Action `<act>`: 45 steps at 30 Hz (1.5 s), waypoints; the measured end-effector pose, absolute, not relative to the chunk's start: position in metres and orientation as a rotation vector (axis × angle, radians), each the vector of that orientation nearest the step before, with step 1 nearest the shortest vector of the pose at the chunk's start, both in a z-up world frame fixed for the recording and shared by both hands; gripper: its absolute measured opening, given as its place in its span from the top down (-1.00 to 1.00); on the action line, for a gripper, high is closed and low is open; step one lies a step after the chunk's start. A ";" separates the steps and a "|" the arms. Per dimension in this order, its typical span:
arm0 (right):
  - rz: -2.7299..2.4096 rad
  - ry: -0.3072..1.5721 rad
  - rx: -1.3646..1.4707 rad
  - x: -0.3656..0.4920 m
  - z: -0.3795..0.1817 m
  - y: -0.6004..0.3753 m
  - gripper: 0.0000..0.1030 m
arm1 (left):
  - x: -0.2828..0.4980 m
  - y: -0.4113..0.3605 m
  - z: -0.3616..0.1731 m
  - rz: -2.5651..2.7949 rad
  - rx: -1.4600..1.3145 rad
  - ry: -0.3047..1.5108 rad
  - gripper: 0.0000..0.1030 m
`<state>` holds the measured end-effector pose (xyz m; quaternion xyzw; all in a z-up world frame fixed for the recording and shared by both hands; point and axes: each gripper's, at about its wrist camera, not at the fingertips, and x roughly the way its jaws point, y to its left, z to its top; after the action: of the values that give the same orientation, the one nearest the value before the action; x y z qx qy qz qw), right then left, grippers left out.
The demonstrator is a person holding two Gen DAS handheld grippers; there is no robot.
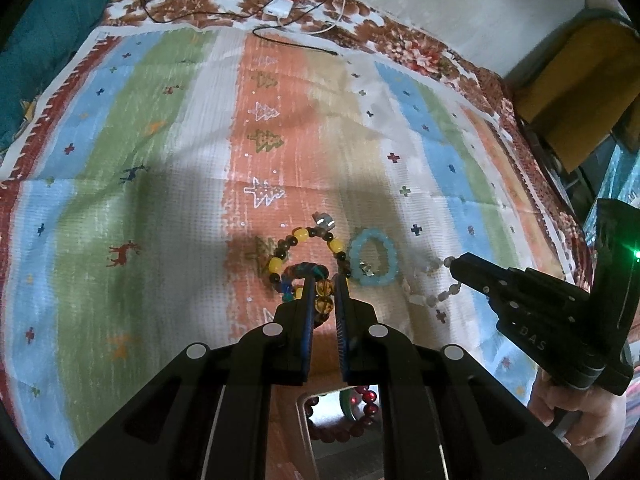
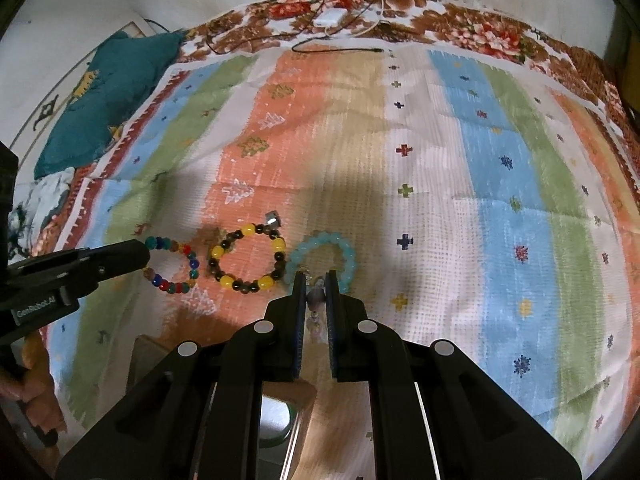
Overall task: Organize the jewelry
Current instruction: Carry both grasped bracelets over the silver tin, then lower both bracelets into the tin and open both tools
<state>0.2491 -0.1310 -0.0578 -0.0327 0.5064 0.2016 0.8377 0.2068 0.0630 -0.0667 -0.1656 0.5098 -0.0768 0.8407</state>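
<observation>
Several bead bracelets lie in a row on the striped cloth. My left gripper [image 1: 323, 280] is shut on the multicolour bead bracelet [image 1: 306, 270]; it also shows in the right wrist view [image 2: 176, 264] with the left gripper [image 2: 136, 254] on its left side. The yellow-and-dark bracelet [image 2: 248, 256] with a silver charm lies beside it, then the light blue bracelet [image 2: 324, 250]. My right gripper [image 2: 316, 280] is shut on the grey-white bead bracelet [image 2: 315, 300]; in the left wrist view that bracelet [image 1: 430, 280] lies at the right gripper [image 1: 456, 264].
A box with a mirror-like surface [image 1: 340, 420] sits below the left gripper, showing dark red beads [image 1: 360, 404]. The striped cloth [image 2: 480, 200] covers a floral blanket. A white charger with cables [image 1: 278, 10] lies at the far edge. A teal cloth [image 2: 112, 92] lies far left.
</observation>
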 end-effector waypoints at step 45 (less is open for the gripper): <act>0.563 0.935 -0.127 0.153 -0.001 -0.120 0.79 | 0.122 0.029 -0.016 -0.247 -0.287 0.968 0.82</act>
<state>0.1534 -0.1204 -0.0015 -0.0605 0.4444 0.2676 0.8528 0.1222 0.0293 -0.0162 -0.1372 0.4624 -0.1180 0.8680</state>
